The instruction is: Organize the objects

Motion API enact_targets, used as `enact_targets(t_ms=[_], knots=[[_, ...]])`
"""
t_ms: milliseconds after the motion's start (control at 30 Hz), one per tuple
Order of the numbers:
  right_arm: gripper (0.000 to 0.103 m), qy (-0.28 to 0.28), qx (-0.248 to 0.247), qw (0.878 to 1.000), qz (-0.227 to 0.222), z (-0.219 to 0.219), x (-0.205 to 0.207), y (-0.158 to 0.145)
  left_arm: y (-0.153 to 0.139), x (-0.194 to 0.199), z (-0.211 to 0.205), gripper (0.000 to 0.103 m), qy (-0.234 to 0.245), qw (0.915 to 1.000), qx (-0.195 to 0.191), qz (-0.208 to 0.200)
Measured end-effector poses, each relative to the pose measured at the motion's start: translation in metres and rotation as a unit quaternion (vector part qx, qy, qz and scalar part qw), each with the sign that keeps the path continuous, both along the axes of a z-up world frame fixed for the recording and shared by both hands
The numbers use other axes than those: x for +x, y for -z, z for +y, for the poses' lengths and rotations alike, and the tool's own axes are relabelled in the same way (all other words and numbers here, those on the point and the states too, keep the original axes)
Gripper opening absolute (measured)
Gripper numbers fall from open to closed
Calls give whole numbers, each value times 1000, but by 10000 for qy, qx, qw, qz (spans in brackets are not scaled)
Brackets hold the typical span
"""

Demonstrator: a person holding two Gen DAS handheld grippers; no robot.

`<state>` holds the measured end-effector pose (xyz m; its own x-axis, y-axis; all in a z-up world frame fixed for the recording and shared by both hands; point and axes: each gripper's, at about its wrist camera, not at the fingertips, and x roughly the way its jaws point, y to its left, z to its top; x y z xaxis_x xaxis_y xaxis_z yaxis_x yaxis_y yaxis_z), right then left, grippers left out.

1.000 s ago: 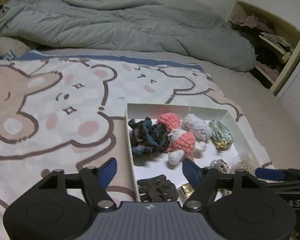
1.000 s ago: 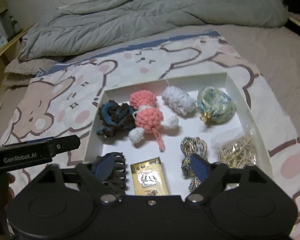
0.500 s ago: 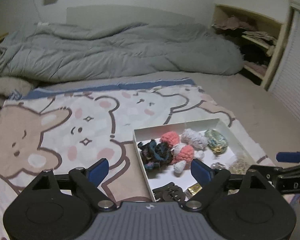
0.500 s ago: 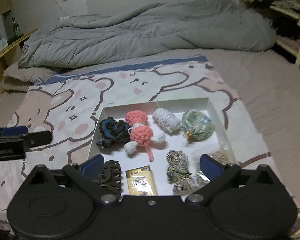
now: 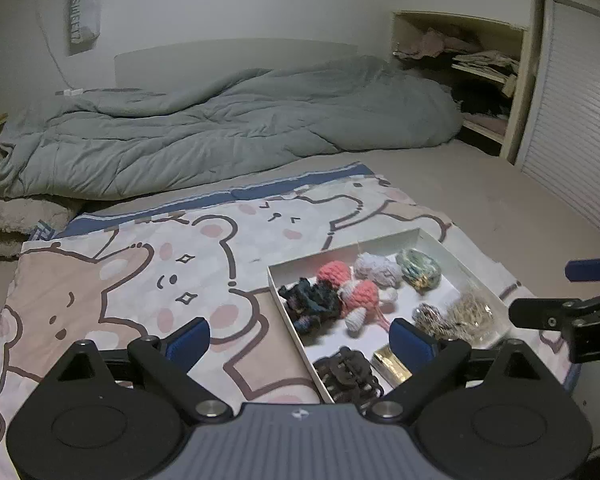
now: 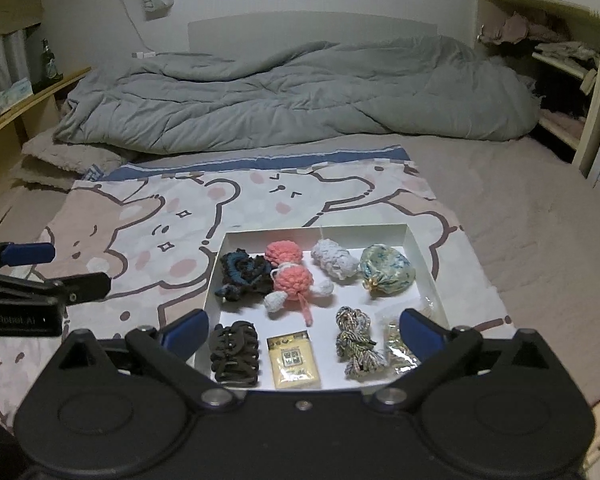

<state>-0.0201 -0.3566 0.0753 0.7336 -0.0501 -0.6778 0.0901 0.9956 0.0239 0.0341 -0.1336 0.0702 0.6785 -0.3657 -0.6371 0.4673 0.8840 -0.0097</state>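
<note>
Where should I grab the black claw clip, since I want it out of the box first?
Judging by its pose, pinch the black claw clip across its narrow middle, coming straight down from above: it lies flat in the white box, near the front left corner, gold packet alongside.

A white tray [image 6: 418, 248] holds a pink crochet doll [image 6: 290, 272], on a bear-patterned pink blanket [image 6: 148, 232] beside a grey duvet [image 6: 284, 96].
</note>
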Motion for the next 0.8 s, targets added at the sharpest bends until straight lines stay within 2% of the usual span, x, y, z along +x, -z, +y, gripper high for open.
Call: enact_targets(t_ms=[167, 233, 333, 500, 600, 700, 800], knots=[[103, 201, -185, 9996, -66, 11, -17, 2, 3, -16, -1, 101, -177, 9992, 276, -242], [103, 306, -262, 9991, -122, 15, -23, 1, 3, -21, 1, 101, -92, 9990, 297, -313], [103, 463, -372, 9981, -175, 18, -29, 3, 3, -21, 6, 101, 10, 9997, 149, -201], [103, 643, -352, 9971, -220, 17, -36, 6, 10, -20, 5, 101, 2, 9993, 349, -160], [103, 791, -301, 9960, -271, 14, -39, 5, 12, -18, 8, 101, 112, 9995, 288, -10], [103, 707, -180, 9973, -82, 13, -35, 12, 12, -17, 11, 101, 88, 9998, 192, 56], [103, 789, -331, 9963, 120, 15, -30, 17, 12, -14, 13, 101, 19, 9998, 133, 133]])
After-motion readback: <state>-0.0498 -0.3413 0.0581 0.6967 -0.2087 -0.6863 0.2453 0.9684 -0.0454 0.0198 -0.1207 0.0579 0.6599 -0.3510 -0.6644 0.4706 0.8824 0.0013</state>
